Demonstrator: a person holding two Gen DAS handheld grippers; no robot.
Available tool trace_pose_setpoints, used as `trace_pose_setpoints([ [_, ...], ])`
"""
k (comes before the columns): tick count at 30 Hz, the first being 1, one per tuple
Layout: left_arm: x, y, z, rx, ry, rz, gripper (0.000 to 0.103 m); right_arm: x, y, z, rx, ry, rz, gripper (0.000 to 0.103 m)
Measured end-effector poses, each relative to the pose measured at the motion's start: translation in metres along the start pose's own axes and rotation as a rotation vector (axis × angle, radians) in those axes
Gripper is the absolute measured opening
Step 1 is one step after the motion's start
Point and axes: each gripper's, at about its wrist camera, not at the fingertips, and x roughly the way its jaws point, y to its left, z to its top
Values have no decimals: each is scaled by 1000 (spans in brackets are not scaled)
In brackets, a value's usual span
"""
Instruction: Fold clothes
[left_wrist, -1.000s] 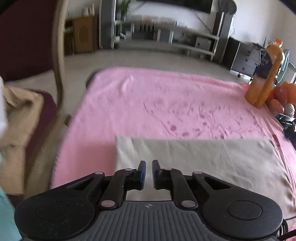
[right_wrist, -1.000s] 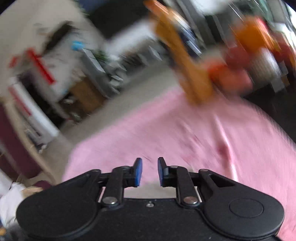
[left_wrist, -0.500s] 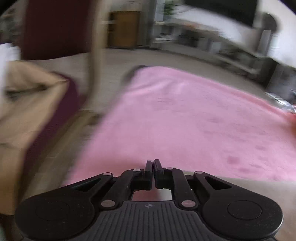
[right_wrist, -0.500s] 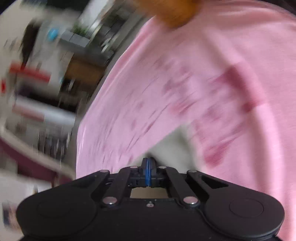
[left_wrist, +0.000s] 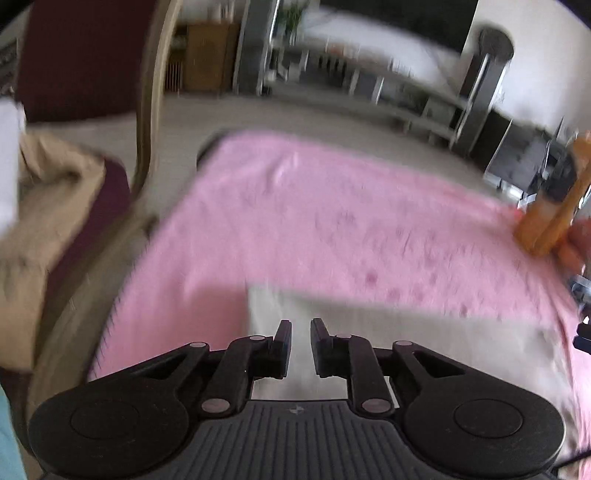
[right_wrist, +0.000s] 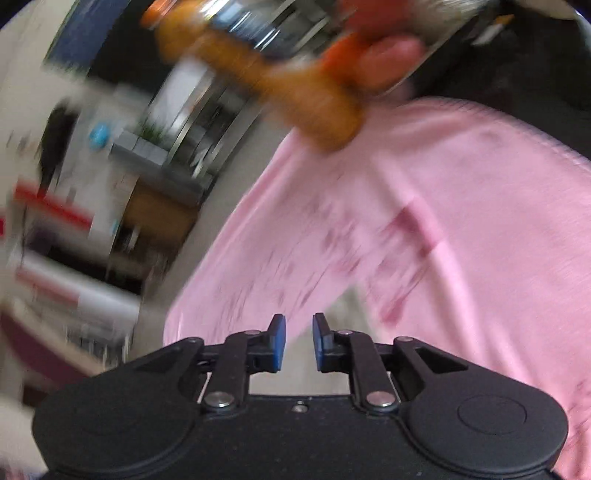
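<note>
A folded beige garment (left_wrist: 424, 343) lies near the front edge of a pink cloth (left_wrist: 332, 221) that covers the table. My left gripper (left_wrist: 297, 326) is open with a small gap, empty, just above the garment's left end. My right gripper (right_wrist: 299, 326) is open with a small gap and empty; a sliver of the beige garment (right_wrist: 345, 306) shows just past its fingertips, on the pink cloth (right_wrist: 461, 221). Both views are motion-blurred.
An orange juice bottle (left_wrist: 554, 218) stands at the table's far right beside fruit; it also shows in the right wrist view (right_wrist: 295, 92). A chair (left_wrist: 147, 110) with a heap of tan clothes (left_wrist: 40, 229) stands left of the table.
Both grippers were shut half a second ago and have opened a little. The left view has swung back right over the beige garment; the right view has tilted up.
</note>
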Motion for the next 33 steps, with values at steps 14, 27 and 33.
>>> trace_pose_setpoints([
  [14,-26,50,-30,-62,18,192,12,-30,-69,-3,229,-51,-244,4],
  [27,-78,-14,-87,105,58,39,17,-64,-6,-68,-66,35,-76,17],
  [33,-58,-18,-88,137,68,82,19,-35,-2,-68,-89,108,-84,18],
])
